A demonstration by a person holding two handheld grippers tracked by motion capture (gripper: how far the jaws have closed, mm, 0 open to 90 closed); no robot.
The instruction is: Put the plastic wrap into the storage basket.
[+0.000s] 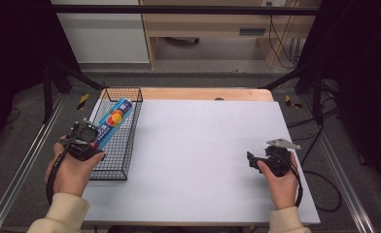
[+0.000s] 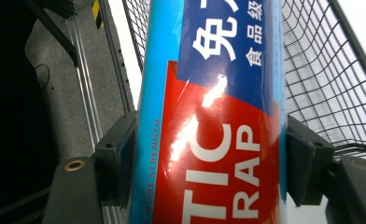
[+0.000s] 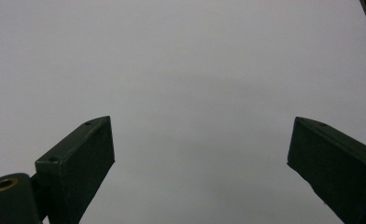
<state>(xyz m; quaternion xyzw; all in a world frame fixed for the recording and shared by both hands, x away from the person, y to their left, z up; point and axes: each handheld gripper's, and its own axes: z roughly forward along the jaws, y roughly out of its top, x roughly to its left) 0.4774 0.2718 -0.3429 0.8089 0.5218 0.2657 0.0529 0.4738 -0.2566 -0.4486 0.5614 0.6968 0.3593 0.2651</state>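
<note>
A long blue box of plastic wrap (image 1: pixel 113 120) with a red label lies slanted over the black wire basket (image 1: pixel 130 104) at the table's left edge. My left gripper (image 1: pixel 97 137) is shut on its near end; in the left gripper view both pads (image 2: pixel 120 158) press the sides of the plastic wrap box (image 2: pixel 214 121). At the right side of the table my right gripper (image 1: pixel 251 160) rests low over the white tabletop (image 1: pixel 198 145), held in a hand. Its jaws stand wide apart in the right gripper view, right gripper (image 3: pixel 200 163), with nothing between them.
The wire basket (image 2: pixel 330 79) runs along the table's left edge, beside a metal rail (image 1: pixel 21 170) on the floor. A wooden strip (image 1: pixel 208 93) borders the table's far edge. Cables (image 1: pixel 324 189) lie on the floor at the right.
</note>
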